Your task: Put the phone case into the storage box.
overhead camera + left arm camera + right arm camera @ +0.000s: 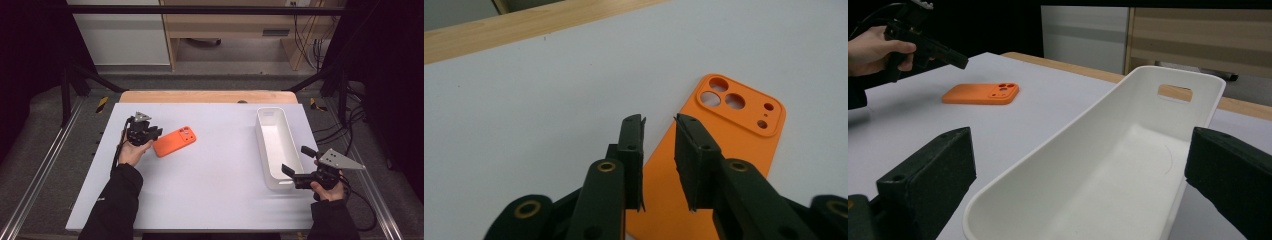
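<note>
An orange phone case point(174, 141) lies flat on the white table, camera cut-outs facing up. My left gripper point(154, 133) hovers at the case's left end. In the left gripper view its jaws point(659, 120) stand close together with a narrow gap, above the long edge of the case point(729, 135), and nothing is pinched. My right gripper point(297, 160) is at the near end of a long white tray point(259, 132). Its jaws point(1080, 145) are spread wide on either side of the tray's rounded end point(1073, 135), not touching it. The tray is empty.
The white tabletop point(210, 190) has a wooden strip point(205, 96) along its far edge. Metal frame rails point(40, 175) run along both sides. In the right gripper view the left gripper point(960, 62) is just above the case point(980, 93).
</note>
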Demonstrator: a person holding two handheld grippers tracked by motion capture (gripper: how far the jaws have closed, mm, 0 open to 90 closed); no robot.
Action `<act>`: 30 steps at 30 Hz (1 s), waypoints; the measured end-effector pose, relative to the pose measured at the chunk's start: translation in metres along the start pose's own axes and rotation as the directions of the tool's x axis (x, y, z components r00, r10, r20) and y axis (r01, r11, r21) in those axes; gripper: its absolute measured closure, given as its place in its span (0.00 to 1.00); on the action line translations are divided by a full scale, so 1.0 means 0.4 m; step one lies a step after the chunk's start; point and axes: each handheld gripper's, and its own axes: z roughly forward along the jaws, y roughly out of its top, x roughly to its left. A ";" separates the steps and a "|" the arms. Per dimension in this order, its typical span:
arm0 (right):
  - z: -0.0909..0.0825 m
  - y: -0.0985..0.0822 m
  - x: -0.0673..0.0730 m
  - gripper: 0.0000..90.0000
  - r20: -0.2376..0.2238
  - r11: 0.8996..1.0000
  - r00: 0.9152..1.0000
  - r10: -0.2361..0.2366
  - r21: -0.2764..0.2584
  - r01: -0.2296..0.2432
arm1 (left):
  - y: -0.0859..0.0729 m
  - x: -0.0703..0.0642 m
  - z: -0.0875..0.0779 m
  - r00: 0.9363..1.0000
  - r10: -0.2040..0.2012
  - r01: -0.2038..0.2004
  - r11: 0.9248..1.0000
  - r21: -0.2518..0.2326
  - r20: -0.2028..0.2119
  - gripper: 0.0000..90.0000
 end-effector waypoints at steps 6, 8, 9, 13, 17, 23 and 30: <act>0.000 0.000 0.000 0.00 -0.001 1.000 1.000 0.000 0.000 0.000 | 0.005 0.003 0.013 1.000 -0.009 0.009 1.000 0.012 -0.013 0.91; -0.001 0.000 0.000 0.00 -0.001 1.000 1.000 0.003 0.001 -0.003 | 0.006 0.005 0.020 1.000 -0.004 0.004 1.000 0.022 -0.022 0.96; -0.001 0.000 0.000 0.00 -0.001 1.000 1.000 0.003 0.001 -0.003 | 0.006 0.005 0.020 1.000 -0.004 0.004 1.000 0.022 -0.022 0.97; -0.001 0.000 0.000 0.00 -0.002 1.000 1.000 0.003 0.000 -0.003 | 0.005 0.011 0.028 0.999 -0.004 0.005 0.999 0.033 -0.033 0.99; 0.000 0.000 0.000 0.00 -0.002 1.000 1.000 0.002 0.001 -0.002 | 0.000 0.016 0.039 0.999 -0.010 0.012 0.999 0.049 -0.046 0.99; 0.001 0.000 0.000 0.00 -0.005 1.000 1.000 0.002 0.002 -0.002 | -0.009 0.020 0.063 0.998 -0.013 0.018 0.996 0.082 -0.059 0.99; 0.000 0.000 -0.001 0.00 -0.004 1.000 1.000 0.003 0.003 -0.003 | -0.016 0.019 0.077 0.999 -0.013 0.018 0.993 0.117 -0.044 0.98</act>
